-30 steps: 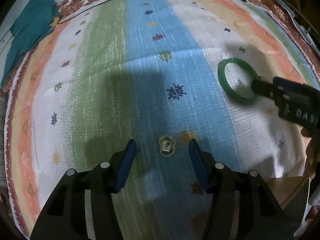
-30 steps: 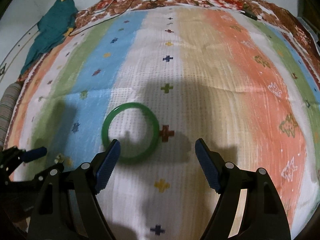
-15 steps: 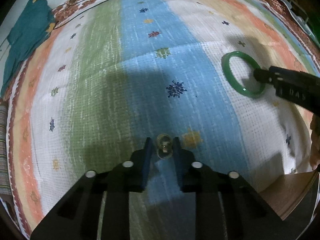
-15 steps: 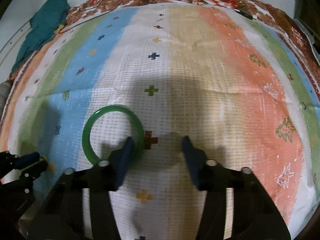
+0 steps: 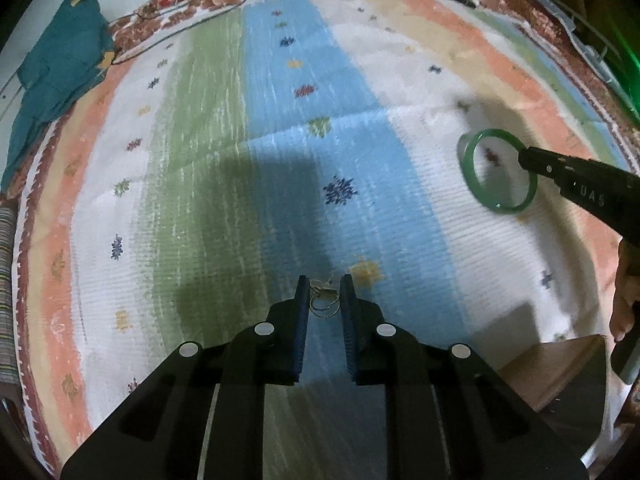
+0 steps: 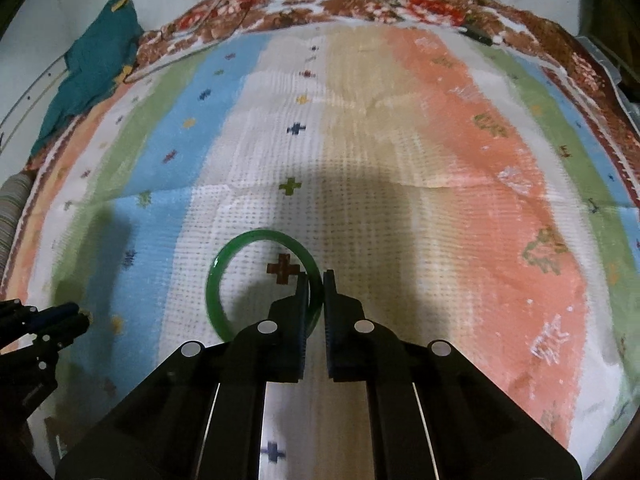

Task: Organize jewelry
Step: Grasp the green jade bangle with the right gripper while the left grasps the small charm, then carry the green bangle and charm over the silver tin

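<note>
Now both tools have closed — a second ago each stood spread. Left gripper (image 5: 325, 289) pinches the small rings (image 5: 323, 301) on the striped cloth (image 5: 280, 128); right gripper (image 6: 316, 283) clamps the green bangle (image 6: 224, 264) by its rim — both pieces secured, ready for lifting.

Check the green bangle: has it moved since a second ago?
Yes. The green bangle lay left of the brown cross on the cloth; now the cross shows inside its ring, so it shifted rightward, pinched by the right claw.
</note>
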`<action>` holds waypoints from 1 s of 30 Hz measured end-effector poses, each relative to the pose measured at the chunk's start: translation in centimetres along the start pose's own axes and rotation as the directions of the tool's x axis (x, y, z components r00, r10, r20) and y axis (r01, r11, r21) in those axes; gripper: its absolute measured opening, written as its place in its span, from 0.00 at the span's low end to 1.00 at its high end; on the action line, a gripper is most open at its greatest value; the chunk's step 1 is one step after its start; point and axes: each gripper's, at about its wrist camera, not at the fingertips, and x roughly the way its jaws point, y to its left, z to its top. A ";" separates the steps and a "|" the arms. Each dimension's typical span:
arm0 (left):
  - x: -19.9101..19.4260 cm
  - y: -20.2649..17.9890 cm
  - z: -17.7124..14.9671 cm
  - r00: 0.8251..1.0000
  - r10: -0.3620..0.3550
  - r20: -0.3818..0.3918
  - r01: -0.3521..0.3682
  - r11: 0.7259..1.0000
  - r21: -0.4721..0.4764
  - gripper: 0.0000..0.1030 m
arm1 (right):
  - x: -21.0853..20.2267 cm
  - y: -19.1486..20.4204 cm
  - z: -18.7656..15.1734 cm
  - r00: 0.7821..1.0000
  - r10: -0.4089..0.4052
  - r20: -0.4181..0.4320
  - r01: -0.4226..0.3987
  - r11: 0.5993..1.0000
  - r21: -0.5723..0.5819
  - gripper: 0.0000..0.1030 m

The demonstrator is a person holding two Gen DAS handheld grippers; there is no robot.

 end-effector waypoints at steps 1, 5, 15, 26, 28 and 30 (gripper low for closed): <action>-0.4 -0.2 -0.1 1.000 -0.004 0.008 0.004 1.000 0.001 0.15 | -0.6 0.0 -0.1 1.000 -0.007 0.012 0.007 1.000 -0.006 0.08; -1.7 -1.1 -0.3 0.999 -0.010 0.033 0.010 1.000 0.017 0.15 | -2.1 0.1 -0.6 0.999 -0.020 0.040 0.022 0.999 -0.034 0.08; -5.6 -2.1 -0.5 0.993 -0.038 0.116 0.037 0.999 0.010 0.15 | -5.8 0.5 -0.8 0.994 -0.012 0.112 0.017 0.999 -0.042 0.08; -8.7 -3.1 -0.8 0.982 -0.056 0.183 0.055 0.998 0.012 0.15 | -9.3 1.0 -2.5 0.988 0.013 0.153 -0.002 0.998 -0.069 0.08; -8.9 -3.1 -1.0 0.982 -0.058 0.181 0.057 0.998 0.014 0.15 | -9.6 1.4 -2.7 0.988 0.010 0.157 0.004 0.996 -0.087 0.08; -9.1 -3.1 -1.2 0.981 -0.060 0.184 0.059 0.998 0.016 0.15 | -10.0 1.8 -3.1 0.986 -0.002 0.169 0.020 0.994 -0.107 0.08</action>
